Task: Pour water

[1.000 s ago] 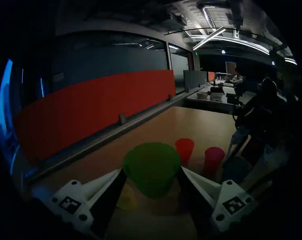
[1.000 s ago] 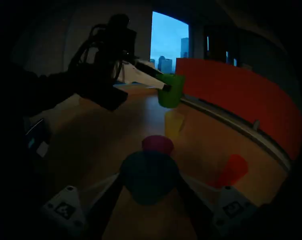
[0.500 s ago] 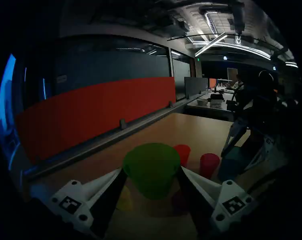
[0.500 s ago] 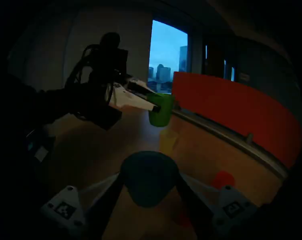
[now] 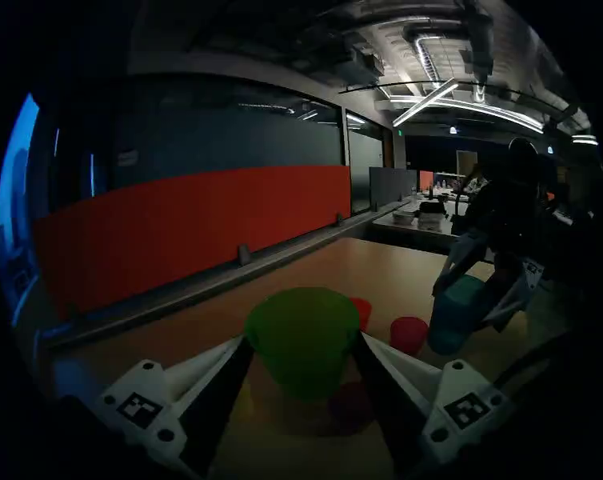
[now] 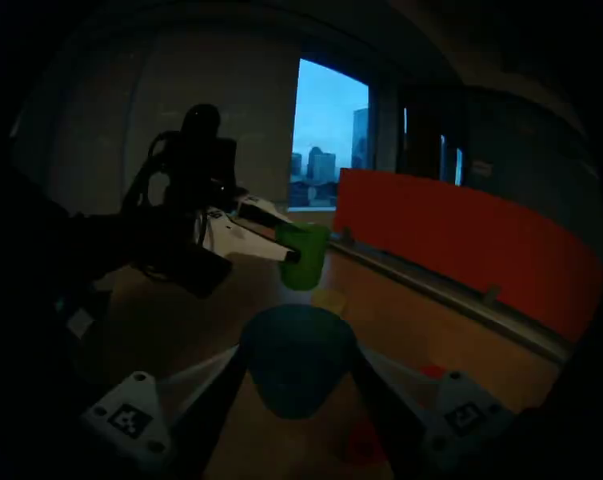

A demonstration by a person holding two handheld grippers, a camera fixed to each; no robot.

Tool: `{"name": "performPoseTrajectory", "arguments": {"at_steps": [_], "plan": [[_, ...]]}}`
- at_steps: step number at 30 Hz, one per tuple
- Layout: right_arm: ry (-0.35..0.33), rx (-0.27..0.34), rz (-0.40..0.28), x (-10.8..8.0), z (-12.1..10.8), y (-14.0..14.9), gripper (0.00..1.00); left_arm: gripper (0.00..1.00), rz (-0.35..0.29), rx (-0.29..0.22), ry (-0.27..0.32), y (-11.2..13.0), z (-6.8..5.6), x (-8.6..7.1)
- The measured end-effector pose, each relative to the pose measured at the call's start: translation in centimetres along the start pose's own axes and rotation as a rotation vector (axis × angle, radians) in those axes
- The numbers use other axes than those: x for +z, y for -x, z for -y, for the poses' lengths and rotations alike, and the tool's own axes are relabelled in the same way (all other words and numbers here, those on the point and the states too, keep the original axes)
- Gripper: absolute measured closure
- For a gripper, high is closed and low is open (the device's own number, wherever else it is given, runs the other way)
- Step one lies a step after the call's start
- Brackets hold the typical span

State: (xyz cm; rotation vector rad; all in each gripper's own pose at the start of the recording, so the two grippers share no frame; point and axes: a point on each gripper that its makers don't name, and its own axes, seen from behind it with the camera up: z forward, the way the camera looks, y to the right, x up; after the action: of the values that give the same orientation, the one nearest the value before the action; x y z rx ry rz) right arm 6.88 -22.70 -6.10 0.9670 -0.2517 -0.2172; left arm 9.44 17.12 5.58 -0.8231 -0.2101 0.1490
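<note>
Left gripper (image 5: 301, 346) fingers clamp the green cup (image 5: 303, 324) on both sides. Cup is upright, mouth up, long axis vertical, held above the counter (image 5: 381, 268). Right gripper (image 6: 299, 358) fingers grip a teal cup (image 6: 299, 380), also upright. On the counter near them: yellow cup (image 6: 329, 299), red cup (image 5: 409, 332). Red partition (image 5: 189, 216) at far left. Both held cups are opaque and tapered.

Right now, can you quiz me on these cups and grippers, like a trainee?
1. True or false: the left gripper holds the green cup.
2. The right gripper holds: A yellow cup, B blue cup, C pink cup?
3. Fill in: the long divider beside the table is ___.
Key: 1 true; 2 B; 3 red.
</note>
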Motion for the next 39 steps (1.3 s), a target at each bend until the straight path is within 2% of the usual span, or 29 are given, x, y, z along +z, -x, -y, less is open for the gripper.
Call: {"name": "performPoseTrajectory", "arguments": {"at_steps": [23, 39], "plan": [[0.007, -0.009, -0.036, -0.4, 0.0, -1.5, 0.07, 0.14, -0.128, -0.042, 0.006, -2.3, -1.2, -0.8], [0.017, -0.003, -0.051, -0.8, -0.4, -1.8, 0.07, 0.14, -0.145, -0.029, 0.020, -2.6, -2.3, -1.0]]}}
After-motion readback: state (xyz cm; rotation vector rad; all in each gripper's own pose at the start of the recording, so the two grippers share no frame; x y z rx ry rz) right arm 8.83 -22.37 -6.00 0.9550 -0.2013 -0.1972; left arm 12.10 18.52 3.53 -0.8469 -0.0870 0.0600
